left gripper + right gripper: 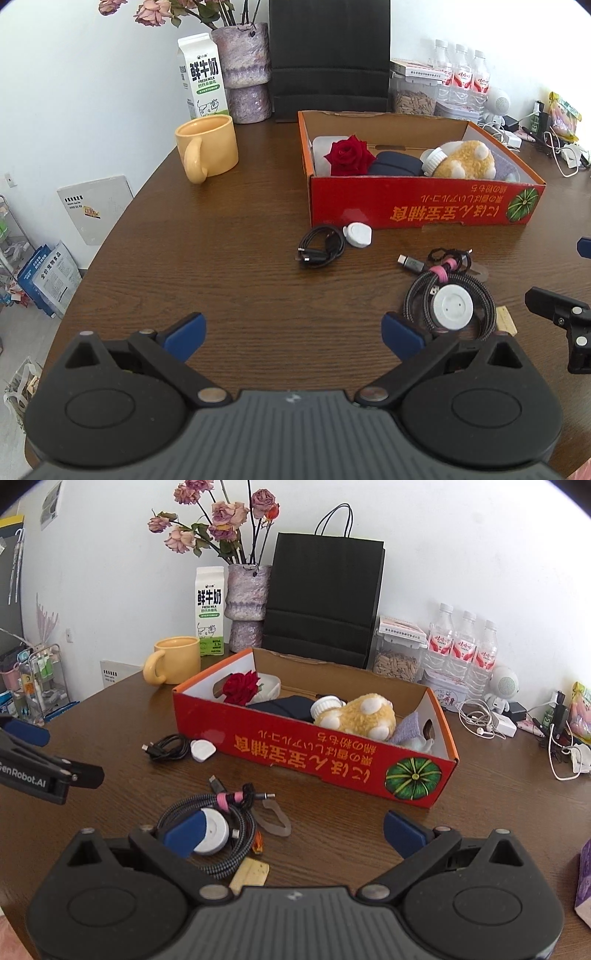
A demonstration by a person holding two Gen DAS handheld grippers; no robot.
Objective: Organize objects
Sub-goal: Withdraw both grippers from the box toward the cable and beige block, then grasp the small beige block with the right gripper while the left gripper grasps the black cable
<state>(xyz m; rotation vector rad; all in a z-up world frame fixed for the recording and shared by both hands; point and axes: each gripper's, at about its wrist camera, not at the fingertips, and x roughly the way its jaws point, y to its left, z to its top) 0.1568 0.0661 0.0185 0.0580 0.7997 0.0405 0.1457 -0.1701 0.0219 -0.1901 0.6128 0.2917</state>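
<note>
Red box (424, 201) holds rose (349, 155), plush toy (465, 160); both grippers' fingers wide, empty.

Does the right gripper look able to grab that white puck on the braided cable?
Probably yes. The right gripper is open, and the white puck lies uncovered atop the braided cable, right by its left finger.

Bare table (236, 258) lies left and near; the red box (424, 203), black cable (319, 245) and braided coil (448, 302) crowd the right, seemingly untouching.
</note>
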